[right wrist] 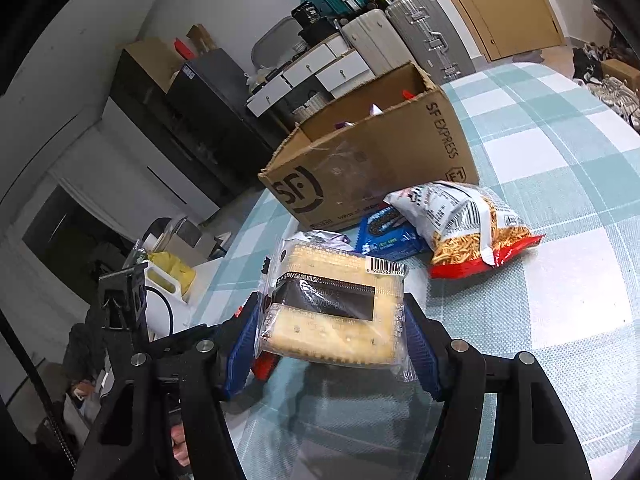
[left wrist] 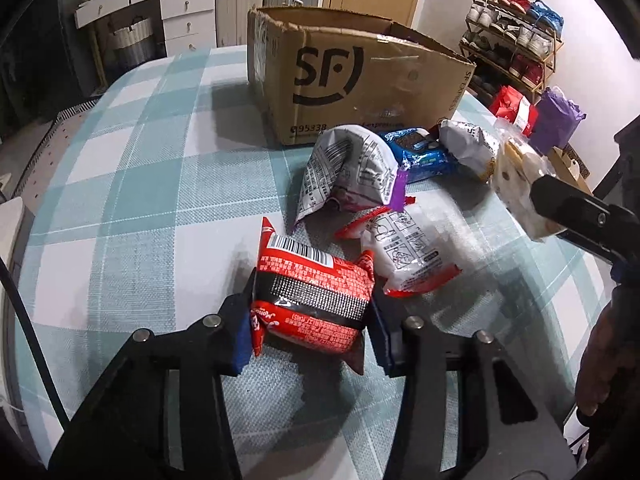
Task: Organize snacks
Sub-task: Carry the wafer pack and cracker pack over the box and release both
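two packs gripped | left hand-held gripper (left wrist: pixel 310 312) clamped on red foil snack pack (left wrist: pixel 312 296) on near checked surface (left wrist: pixel 140 160) | right hand-held gripper (right wrist: pixel 332 332) clamps clear cracker pack (right wrist: pixel 336 312), raised, likely for far brown cardboard box (right wrist: pixel 372 160)

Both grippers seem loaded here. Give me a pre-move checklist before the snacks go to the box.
1. Left gripper shut on red packet: ok.
2. Right gripper shut on cracker pack: ok.
3. Cracker pack off the cloth: ok.
4. Red packet lifted: cannot tell.
5. Box open on top: ok.
6. Room left inside box: cannot tell, the interior mostly hidden.
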Action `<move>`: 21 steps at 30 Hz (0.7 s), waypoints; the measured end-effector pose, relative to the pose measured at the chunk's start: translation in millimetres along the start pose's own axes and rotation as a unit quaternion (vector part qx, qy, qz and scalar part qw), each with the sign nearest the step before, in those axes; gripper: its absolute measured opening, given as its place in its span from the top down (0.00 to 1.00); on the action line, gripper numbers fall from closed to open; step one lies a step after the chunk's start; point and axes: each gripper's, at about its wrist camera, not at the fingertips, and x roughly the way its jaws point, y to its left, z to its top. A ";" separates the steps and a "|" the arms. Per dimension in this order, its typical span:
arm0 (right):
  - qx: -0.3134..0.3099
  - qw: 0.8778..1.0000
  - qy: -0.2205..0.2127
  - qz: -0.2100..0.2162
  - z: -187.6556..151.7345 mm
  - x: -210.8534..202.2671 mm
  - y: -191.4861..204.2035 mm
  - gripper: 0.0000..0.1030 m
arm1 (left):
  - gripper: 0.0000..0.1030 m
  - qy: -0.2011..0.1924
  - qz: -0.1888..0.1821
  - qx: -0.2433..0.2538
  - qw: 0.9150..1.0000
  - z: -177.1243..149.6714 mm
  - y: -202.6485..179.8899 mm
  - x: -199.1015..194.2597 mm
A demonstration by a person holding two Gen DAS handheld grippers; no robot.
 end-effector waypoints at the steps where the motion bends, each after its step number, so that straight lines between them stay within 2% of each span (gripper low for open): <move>1: -0.003 1.000 -0.001 0.000 0.7 -1.5 2.1 0.35 | 0.58 -0.002 0.000 0.000 1.000 -0.2 -0.4 -2.7; 12: -0.018 1.000 -0.011 0.013 5.7 -17.9 16.3 0.35 | 0.58 -0.026 -0.027 -0.020 0.999 9.5 1.7 -40.0; 16: -0.026 0.999 -0.015 0.018 11.3 -23.8 21.5 0.35 | 0.58 -0.040 -0.032 -0.019 0.998 20.3 0.6 -54.2; 21: -0.041 0.999 -0.018 0.022 22.7 -31.4 32.0 0.35 | 0.58 -0.050 -0.056 -0.023 0.997 39.5 0.8 -69.0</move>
